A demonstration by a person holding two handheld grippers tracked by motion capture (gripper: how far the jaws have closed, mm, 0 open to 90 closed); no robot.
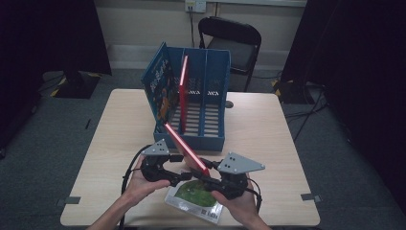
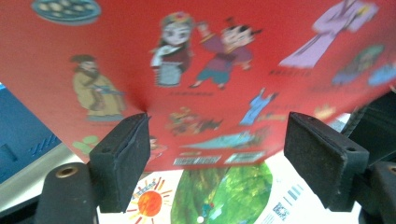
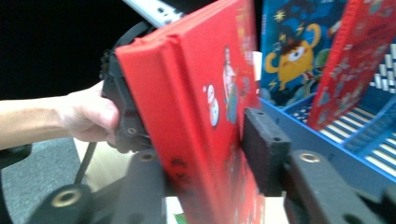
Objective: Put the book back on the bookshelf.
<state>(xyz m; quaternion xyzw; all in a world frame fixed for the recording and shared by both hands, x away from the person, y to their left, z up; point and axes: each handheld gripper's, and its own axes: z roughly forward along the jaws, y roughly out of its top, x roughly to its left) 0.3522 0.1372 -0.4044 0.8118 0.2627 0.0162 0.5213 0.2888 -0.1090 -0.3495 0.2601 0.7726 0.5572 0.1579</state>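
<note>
High view, book: we see a red book [image 1: 186, 149] held tilted above the table [image 1: 268, 139], just in front of the blue file rack [image 1: 201, 115].
High view, hands: the left gripper [image 1: 165, 168] and right gripper [image 1: 215, 179] meet at the book's lower end, above a green picture book [image 1: 194, 199] lying flat.
High view, rack: a second red book [image 1: 183, 91] stands upright in it, and a blue book [image 1: 160, 86] leans at its left.
Left gripper view: we see its jaws standing apart, the red book's cover [image 2: 210, 70] beyond them, unpinched.
Right gripper view: its jaws press on the red book [image 3: 196, 107] from both sides, clamped on it.
</note>
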